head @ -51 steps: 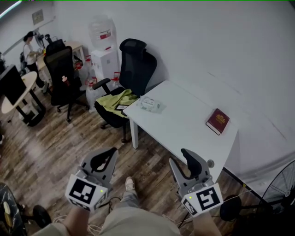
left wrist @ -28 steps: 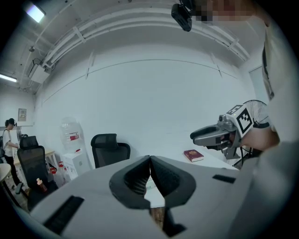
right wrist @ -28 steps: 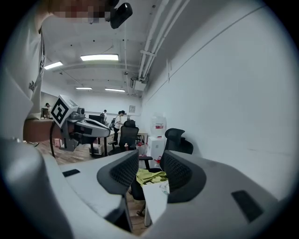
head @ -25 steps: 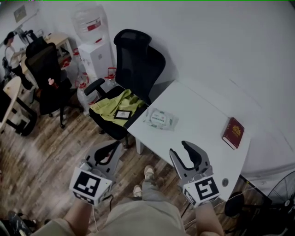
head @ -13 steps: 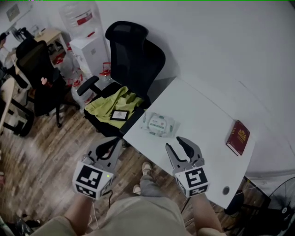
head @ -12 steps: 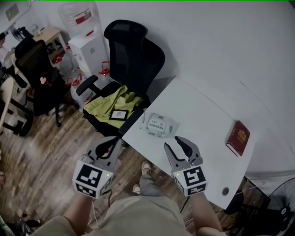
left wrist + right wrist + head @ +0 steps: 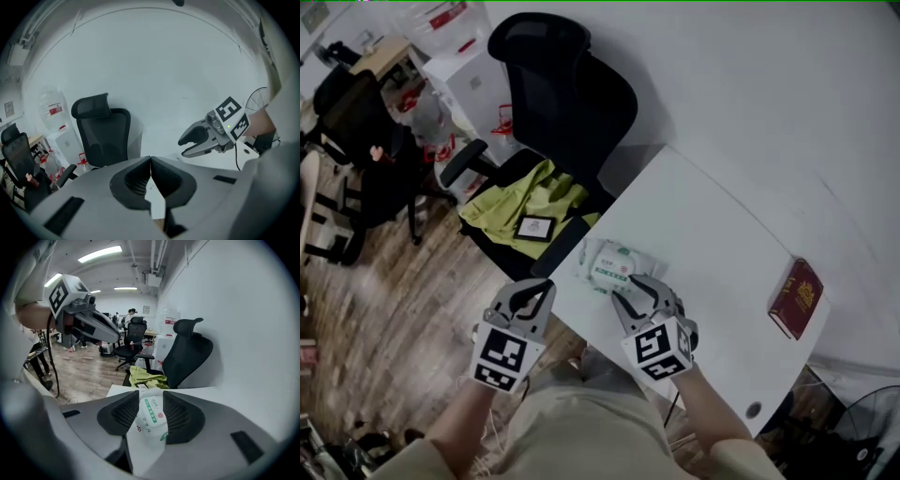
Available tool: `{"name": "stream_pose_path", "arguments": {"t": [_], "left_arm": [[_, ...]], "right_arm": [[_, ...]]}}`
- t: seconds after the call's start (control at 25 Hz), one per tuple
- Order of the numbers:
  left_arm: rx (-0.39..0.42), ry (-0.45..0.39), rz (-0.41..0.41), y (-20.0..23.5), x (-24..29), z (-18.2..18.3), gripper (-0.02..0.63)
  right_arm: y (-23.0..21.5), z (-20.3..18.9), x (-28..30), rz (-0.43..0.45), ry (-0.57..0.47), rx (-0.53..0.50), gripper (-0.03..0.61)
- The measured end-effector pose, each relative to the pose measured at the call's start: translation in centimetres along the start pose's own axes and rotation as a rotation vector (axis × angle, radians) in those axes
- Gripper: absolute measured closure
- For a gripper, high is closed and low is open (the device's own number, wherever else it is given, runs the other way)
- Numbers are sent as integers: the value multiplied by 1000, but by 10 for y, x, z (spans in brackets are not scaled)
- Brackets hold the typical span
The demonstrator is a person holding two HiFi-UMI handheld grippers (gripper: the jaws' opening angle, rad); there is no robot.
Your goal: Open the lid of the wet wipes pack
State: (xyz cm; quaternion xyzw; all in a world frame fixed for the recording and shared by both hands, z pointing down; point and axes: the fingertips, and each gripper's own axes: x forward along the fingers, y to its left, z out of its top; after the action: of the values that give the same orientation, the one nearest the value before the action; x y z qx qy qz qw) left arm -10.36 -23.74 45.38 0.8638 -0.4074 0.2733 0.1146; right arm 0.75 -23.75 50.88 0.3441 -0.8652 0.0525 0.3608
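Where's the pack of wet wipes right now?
In the head view, the wet wipes pack lies at the left corner of the white table, beside the black chair, just ahead of the right hand-held gripper.

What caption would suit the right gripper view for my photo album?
The right gripper, jaws apart, frames the wet wipes pack on the white table, a black office chair behind.

Plain white table [image 7: 712, 234], nothing fancy. Only a couple of things sit on it: a wet wipes pack [image 7: 609, 265] lying flat, label up, right by the left edge, and a dark red book [image 7: 797, 298] well apart from it over at the right edge. There's also a small round dark spot [image 7: 754, 410] near the front corner, can't tell what it is
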Motion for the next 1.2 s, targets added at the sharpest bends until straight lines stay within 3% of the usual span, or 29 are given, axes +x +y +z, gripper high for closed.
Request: {"name": "stream_pose_path", "arguments": {"t": [0.28, 0.48, 0.72, 1.2], "left_arm": [[-9, 122, -48, 2, 53, -39, 592], [-3, 149, -74, 10, 80, -55, 592], [48, 223, -179, 5, 115, -88, 592], [78, 301, -319, 1, 152, -136, 592]], "right_arm": [[1, -26, 46, 45, 90, -78, 405], [2, -43, 67, 47, 152, -129, 405], [9, -67, 88, 33, 263, -255, 403], [17, -79, 112, 6, 335, -303, 428]]}}
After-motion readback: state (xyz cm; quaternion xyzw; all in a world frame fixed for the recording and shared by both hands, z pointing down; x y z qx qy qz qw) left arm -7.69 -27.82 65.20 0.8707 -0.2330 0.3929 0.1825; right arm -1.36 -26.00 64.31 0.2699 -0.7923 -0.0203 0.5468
